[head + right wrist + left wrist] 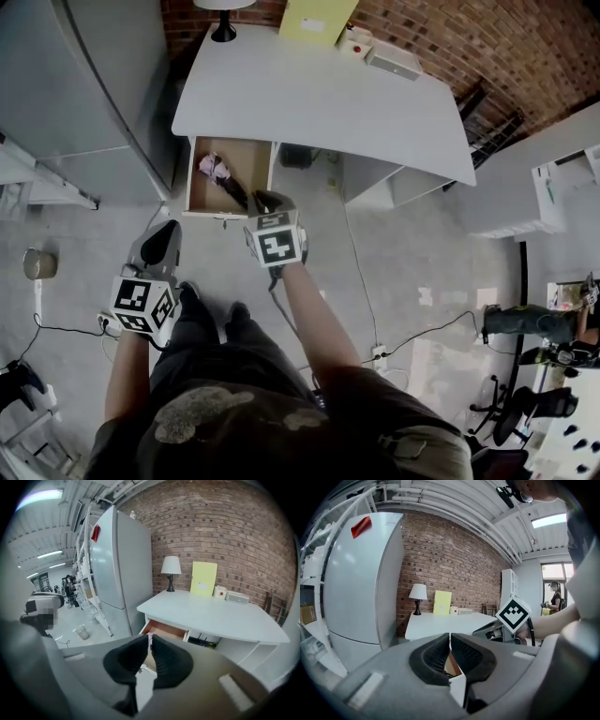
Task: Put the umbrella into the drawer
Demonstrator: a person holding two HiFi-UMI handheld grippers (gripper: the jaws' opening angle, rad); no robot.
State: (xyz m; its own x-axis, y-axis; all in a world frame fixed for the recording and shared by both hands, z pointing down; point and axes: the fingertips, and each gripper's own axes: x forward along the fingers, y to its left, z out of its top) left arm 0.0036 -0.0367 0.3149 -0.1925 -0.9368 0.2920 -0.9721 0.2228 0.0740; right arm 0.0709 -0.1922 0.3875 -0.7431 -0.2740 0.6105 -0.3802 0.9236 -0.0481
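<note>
The folded umbrella [221, 175], pink and dark, lies inside the open wooden drawer [200, 187] under the left end of the white desk [319, 94]. My right gripper [272, 200] hovers just in front of the drawer's front edge, above the floor, jaws shut with nothing between them. In the right gripper view the gripper [150, 641] points down at the drawer [165, 630]. My left gripper [161, 236] hangs lower left of the drawer, apart from it. In the left gripper view its pads [440, 651] meet with nothing held.
A grey fridge [66, 84] stands left of the desk. On the desk's far edge are a lamp [223, 23], a yellow folder [317, 19] and a white box [394, 60]. Cables [375, 352] and a small pot [39, 264] lie on the floor.
</note>
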